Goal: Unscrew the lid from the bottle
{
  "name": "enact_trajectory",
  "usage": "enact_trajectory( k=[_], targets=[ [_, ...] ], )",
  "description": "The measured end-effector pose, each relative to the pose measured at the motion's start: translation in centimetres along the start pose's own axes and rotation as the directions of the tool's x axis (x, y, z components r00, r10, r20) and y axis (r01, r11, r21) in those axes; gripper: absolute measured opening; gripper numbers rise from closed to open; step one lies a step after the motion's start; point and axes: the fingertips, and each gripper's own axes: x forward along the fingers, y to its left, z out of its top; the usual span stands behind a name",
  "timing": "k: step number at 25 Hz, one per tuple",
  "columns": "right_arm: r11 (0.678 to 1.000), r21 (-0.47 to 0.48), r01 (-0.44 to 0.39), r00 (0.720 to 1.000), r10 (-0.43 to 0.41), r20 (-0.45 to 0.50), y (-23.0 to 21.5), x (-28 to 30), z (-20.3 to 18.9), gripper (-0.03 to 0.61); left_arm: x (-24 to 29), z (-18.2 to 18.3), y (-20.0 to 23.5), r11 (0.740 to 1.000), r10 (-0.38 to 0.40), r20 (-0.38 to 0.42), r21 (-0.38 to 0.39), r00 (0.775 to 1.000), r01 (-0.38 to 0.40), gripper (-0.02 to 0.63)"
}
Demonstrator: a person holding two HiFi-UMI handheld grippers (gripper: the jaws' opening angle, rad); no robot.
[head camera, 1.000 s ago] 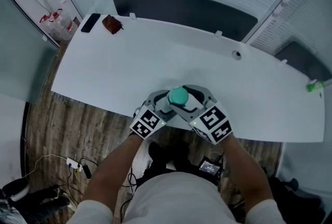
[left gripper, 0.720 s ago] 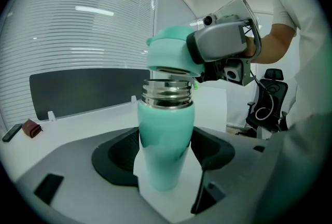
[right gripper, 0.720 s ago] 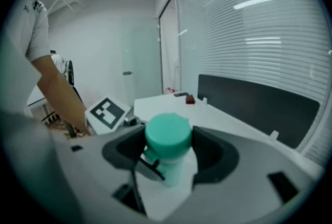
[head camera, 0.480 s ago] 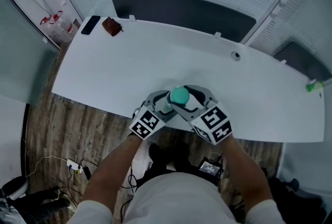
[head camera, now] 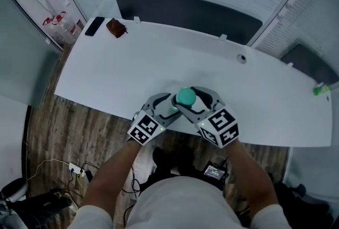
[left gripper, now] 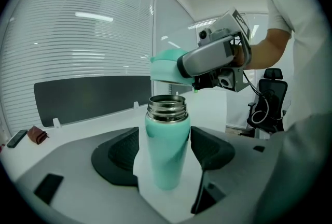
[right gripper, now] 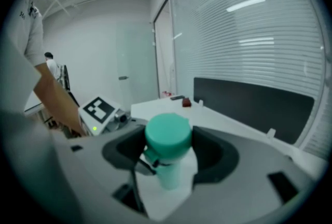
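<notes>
A teal bottle [left gripper: 166,150] stands upright at the near edge of the white table [head camera: 132,69]. My left gripper [left gripper: 166,158] is shut on its body. The bottle's steel threaded neck [left gripper: 166,108] is bare. The teal lid [left gripper: 165,68] hangs just above the neck, clear of the threads, with my right gripper [right gripper: 167,140] shut on it. In the right gripper view the lid [right gripper: 167,132] fills the gap between the jaws, and the bottle shows below it. From the head view the lid [head camera: 185,96] hides the bottle, with the left gripper [head camera: 168,107] and right gripper [head camera: 192,102] meeting under it.
A black phone [head camera: 95,25] and a small brown object [head camera: 115,27] lie at the table's far left corner. A cable hole [head camera: 242,58] sits at the back right. A green item [head camera: 321,88] is at the far right edge. A dark panel [head camera: 185,10] runs behind the table.
The left gripper's marker cube has shifted slightly left and toward the person. The lid and the right gripper have hardly moved.
</notes>
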Motion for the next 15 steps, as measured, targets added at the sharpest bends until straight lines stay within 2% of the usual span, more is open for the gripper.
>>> enact_trajectory(
  k=[6, 15],
  targets=[
    [1.000, 0.026, 0.010, 1.000, -0.010, 0.022, -0.4, -0.4, 0.4, 0.295, -1.9, 1.5, 0.2, 0.999, 0.016, 0.061, -0.029, 0.998, -0.014, 0.314],
    [0.999, 0.039, 0.022, 0.999, -0.024, 0.038, -0.7, -1.3, 0.5, 0.295, -4.2, 3.9, -0.3, 0.991, 0.036, 0.164, -0.136, 0.986, -0.014, 0.309]
  ],
)
